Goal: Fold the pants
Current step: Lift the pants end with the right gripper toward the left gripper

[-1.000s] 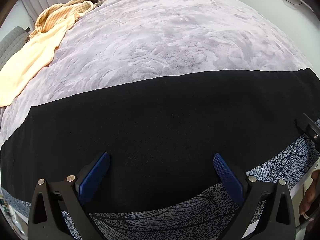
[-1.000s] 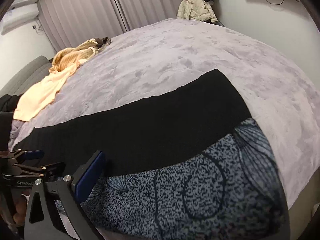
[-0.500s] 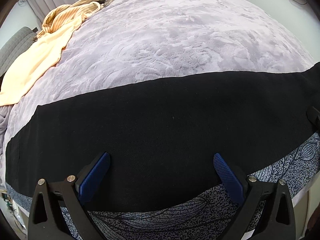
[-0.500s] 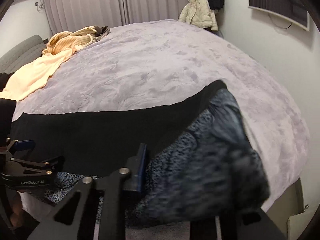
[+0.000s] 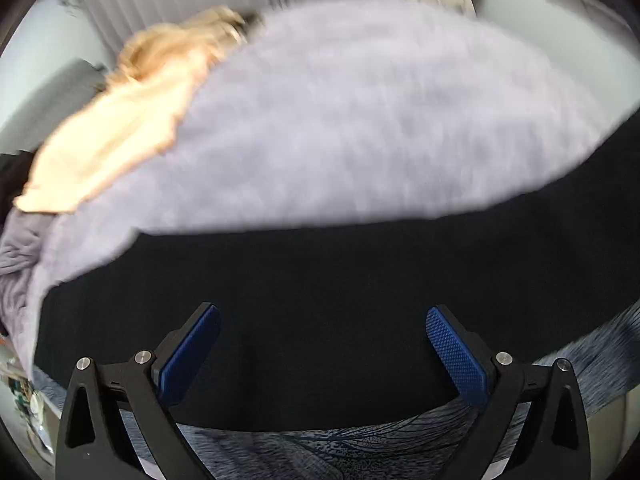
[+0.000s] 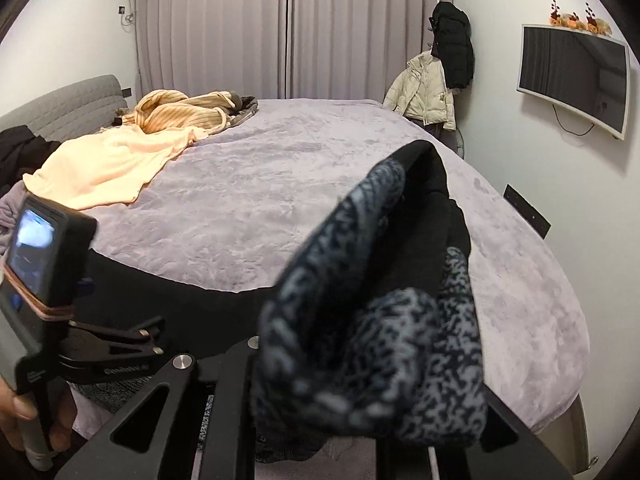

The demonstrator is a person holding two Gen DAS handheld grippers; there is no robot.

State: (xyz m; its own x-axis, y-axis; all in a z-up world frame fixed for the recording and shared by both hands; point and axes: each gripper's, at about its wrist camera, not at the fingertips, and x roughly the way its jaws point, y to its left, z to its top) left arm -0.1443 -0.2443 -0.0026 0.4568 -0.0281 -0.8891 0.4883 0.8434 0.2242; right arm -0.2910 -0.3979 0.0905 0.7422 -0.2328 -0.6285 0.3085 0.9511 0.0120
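The pants (image 5: 320, 300) are black on one face and blue-grey patterned on the other, and lie along the near edge of the bed. My left gripper (image 5: 320, 348) is open above the black cloth, holding nothing; that view is blurred. My right gripper (image 6: 360, 420) is shut on one end of the pants (image 6: 372, 320) and holds it lifted off the bed, bunched in front of the lens. Its fingertips are hidden by the cloth. The left gripper (image 6: 100, 344) with its camera unit shows at the left of the right wrist view.
A lilac plush blanket (image 6: 280, 184) covers the bed. A peach garment (image 6: 104, 168) and a striped yellow one (image 6: 180, 112) lie at the far left. Jackets (image 6: 432, 84) hang in the corner. A wall screen (image 6: 572, 80) is on the right.
My right gripper has closed on the pants' end and lifted it up off the bed. My left gripper stays open and has tilted upward, blurring its view.
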